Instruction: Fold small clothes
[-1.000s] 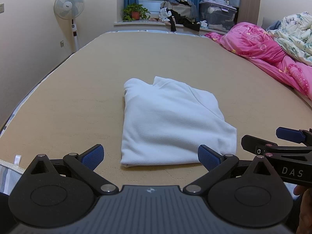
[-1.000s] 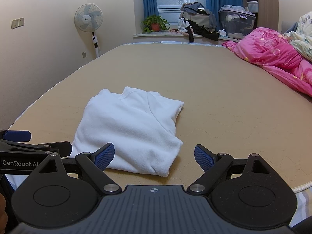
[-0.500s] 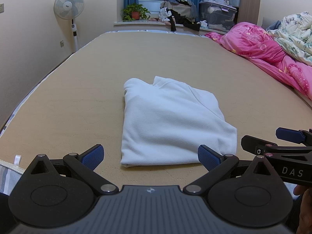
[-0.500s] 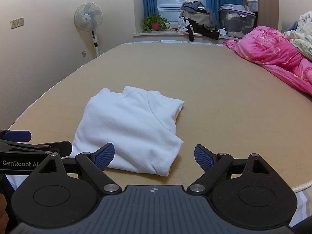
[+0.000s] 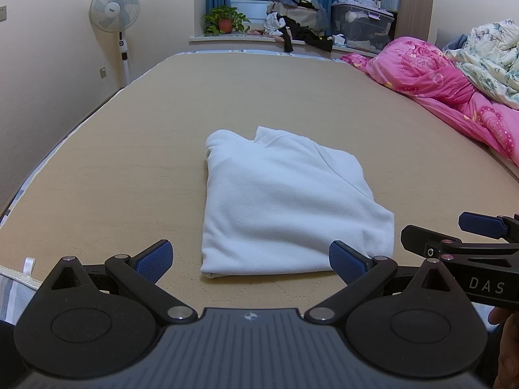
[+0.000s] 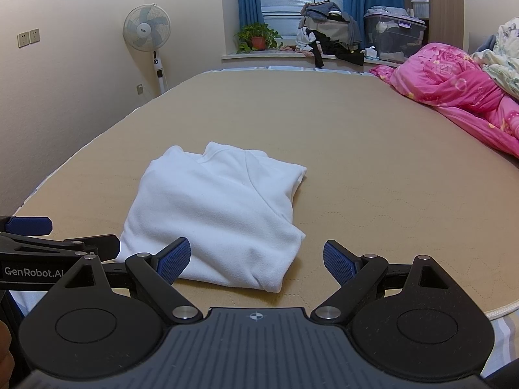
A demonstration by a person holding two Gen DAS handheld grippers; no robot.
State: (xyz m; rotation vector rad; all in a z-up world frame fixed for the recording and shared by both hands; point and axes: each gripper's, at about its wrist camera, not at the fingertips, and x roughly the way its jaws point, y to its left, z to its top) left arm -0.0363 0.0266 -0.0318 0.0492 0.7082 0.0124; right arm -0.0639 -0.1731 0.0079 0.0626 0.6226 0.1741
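1. Two grippers sit low at the near edge of the bed [image 5: 129, 168], and I see both holding nothing.
2. On my left gripper [image 5: 249, 259] the jaws stand wide apart, blue pads facing each other over the near hem of the white garment [image 5: 279, 201].
3. My right gripper [image 6: 256, 259] is spread just as wide; its left pad overlaps the garment's near edge in the right wrist view, though I cannot tell whether it touches the cloth.
4. I see the garment folded into a compact rectangle, lying flat on the tan mattress cover near the front edge, collar end pointing away from me.
5. From the left wrist view, the right gripper shows at the far right, just beside the garment's near right corner.
6. A pink quilt [image 5: 454, 94] is bunched along the right side of the bed, well apart from the garment.
7. A standing fan [image 6: 147, 32] is by the left wall, and a potted plant [image 6: 258, 37] sits on the windowsill behind the bed.
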